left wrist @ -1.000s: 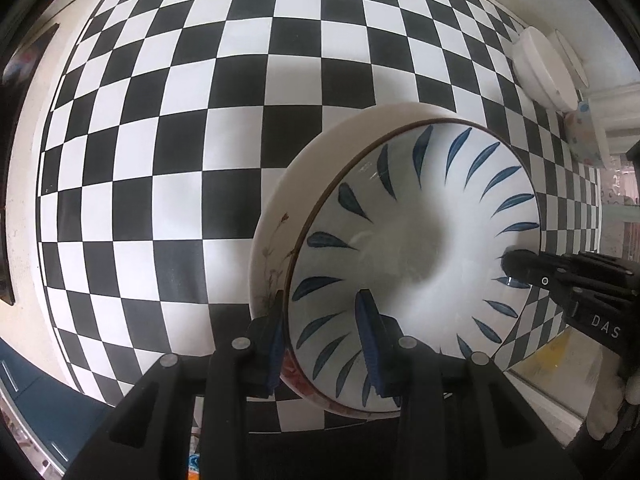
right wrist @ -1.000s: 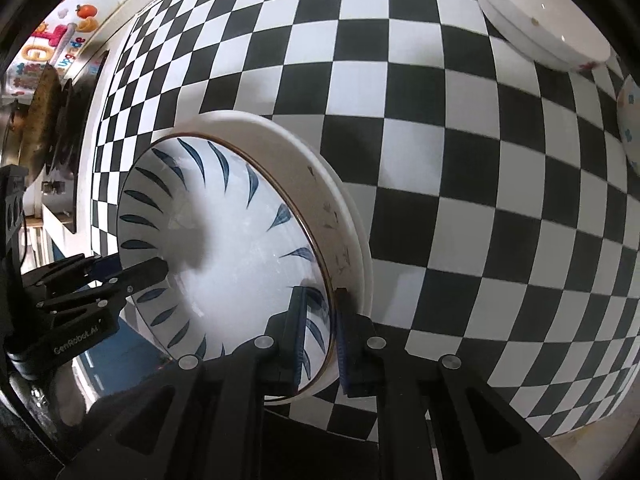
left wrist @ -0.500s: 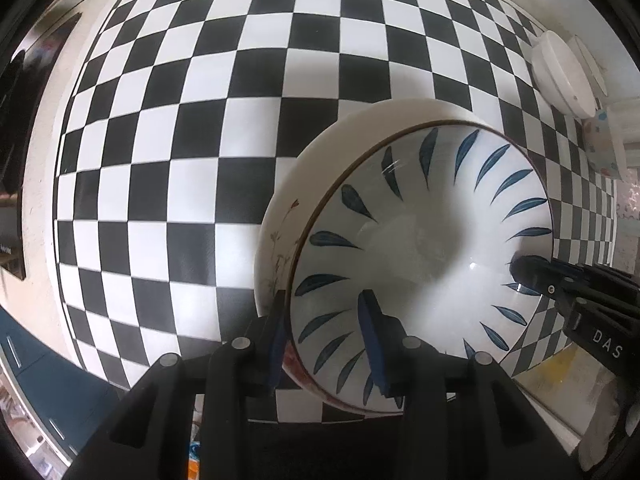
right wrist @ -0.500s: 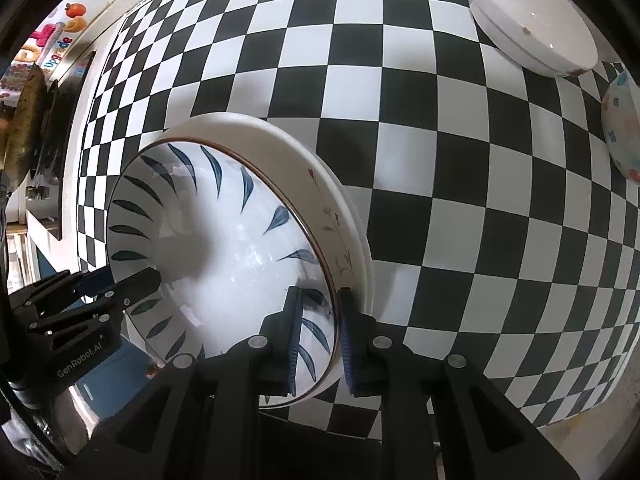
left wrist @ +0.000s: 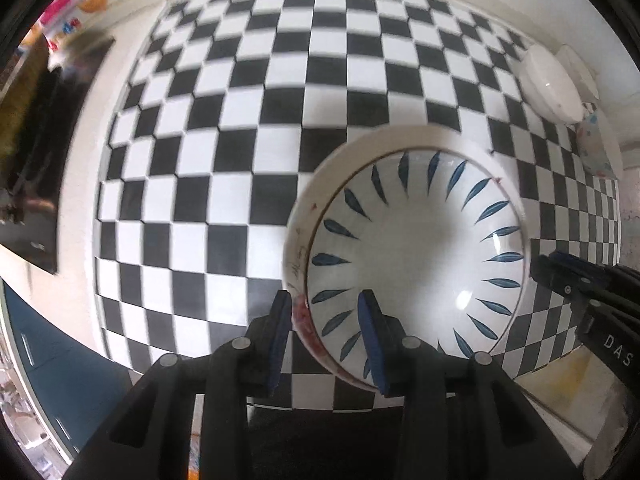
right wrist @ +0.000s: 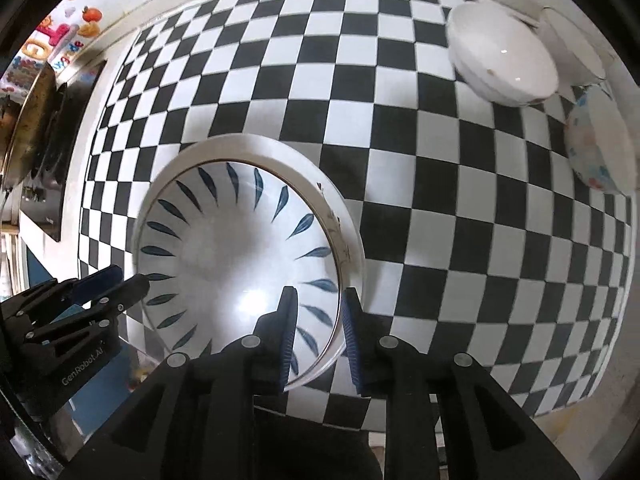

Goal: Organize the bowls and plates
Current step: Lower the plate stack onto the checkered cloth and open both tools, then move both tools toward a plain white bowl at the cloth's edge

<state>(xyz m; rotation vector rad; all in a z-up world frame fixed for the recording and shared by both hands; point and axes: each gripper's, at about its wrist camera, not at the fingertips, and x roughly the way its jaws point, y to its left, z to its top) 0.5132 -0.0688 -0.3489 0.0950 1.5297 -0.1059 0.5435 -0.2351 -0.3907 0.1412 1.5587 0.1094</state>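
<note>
A white bowl with blue leaf marks [left wrist: 416,256] sits nested in a larger white bowl [left wrist: 316,184] over the checkered tablecloth near its front edge. My left gripper [left wrist: 324,332] straddles the left rim of the two bowls, jaws parted wider than the rim. My right gripper [right wrist: 316,328] straddles the right rim of the pair [right wrist: 240,256], jaws also slightly apart. Each gripper shows at the side of the other's view: the right one [left wrist: 576,284], the left one [right wrist: 100,288].
A plain white bowl [right wrist: 500,52] and a spotted colourful bowl [right wrist: 600,140] sit at the far right of the cloth, another white dish [right wrist: 576,44] behind them. A dark appliance [left wrist: 36,152] stands at the left. The table's front edge lies just below the bowls.
Both cameras have pulled back and up, showing more of the cloth. Both grippers' jaws have widened around the rim of the nested bowls.
</note>
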